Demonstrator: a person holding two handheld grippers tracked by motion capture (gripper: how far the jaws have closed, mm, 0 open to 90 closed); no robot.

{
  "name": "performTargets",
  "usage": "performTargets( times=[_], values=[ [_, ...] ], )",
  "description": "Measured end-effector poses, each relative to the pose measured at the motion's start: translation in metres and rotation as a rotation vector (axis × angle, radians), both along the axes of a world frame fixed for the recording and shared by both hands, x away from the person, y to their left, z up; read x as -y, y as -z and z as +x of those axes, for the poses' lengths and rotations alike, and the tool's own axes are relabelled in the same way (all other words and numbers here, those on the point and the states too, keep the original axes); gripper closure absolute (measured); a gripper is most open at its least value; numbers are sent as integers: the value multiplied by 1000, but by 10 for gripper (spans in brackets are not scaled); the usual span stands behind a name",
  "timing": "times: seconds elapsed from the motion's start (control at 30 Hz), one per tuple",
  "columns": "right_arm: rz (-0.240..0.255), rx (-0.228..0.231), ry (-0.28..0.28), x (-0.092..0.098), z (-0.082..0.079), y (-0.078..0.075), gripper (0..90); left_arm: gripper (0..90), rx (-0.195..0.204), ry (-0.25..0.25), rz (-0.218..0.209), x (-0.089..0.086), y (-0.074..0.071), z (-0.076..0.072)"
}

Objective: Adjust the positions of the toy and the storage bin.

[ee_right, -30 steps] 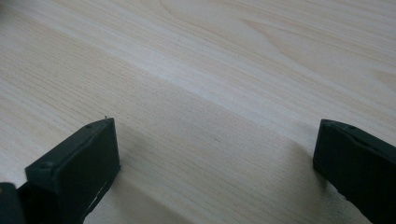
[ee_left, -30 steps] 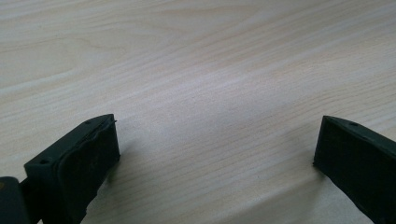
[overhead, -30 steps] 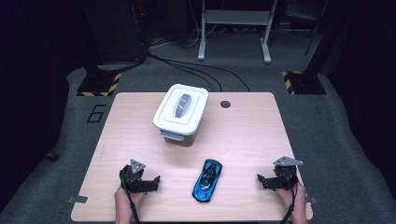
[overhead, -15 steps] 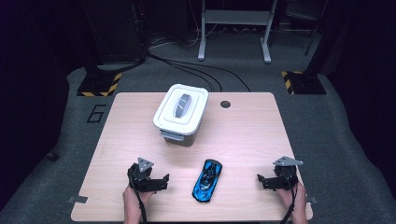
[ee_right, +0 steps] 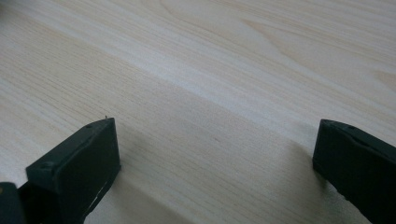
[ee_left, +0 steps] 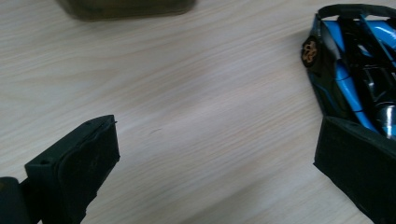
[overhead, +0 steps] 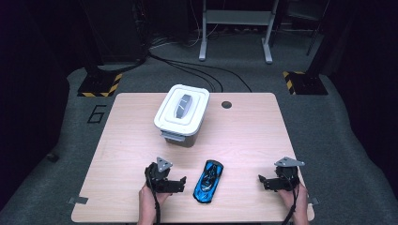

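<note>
Your left tongs (overhead: 180,183) are spread wide and hold nothing, and over the last second they have slid along the near edge of the counter (overhead: 248,140) toward the middle, so their tips now sit just beside the toy car (overhead: 209,181). In the left gripper view the blue and black car (ee_left: 355,88) lies ahead and off to one side of the tongs (ee_left: 215,163), with its tail passing just behind one jaw, so it is not yet between them and bare wood fills the gap. That shift reads as the start of a reach for the car: you probably need to swing a little further over it before you close, or one jaw may land on the body and push it away. Your right tongs (overhead: 264,182) have stayed where they were, well apart from the car on its other side, released and resting low over plain wood, as the right gripper view confirms (ee_right: 215,163). Farther out, beyond the left tongs and the car, the white lidded box (overhead: 182,114) stands with its lid on, untouched. A small dark hole (overhead: 226,104) marks the counter beside the box.
</note>
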State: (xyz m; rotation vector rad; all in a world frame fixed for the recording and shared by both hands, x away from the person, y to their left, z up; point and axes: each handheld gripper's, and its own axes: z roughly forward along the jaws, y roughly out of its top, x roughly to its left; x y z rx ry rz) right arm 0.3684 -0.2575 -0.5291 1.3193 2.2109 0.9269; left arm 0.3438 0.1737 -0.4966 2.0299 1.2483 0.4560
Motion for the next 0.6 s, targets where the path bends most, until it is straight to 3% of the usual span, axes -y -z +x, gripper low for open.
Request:
performTargets(
  times=[0.37,0.6],
  values=[
    [0,0,-1,0,0,0,0,0,-34,102,-27,46,-6,7],
    [0,0,0,0,0,0,0,0,-50,129,-33,69,-3,13]
  ],
)
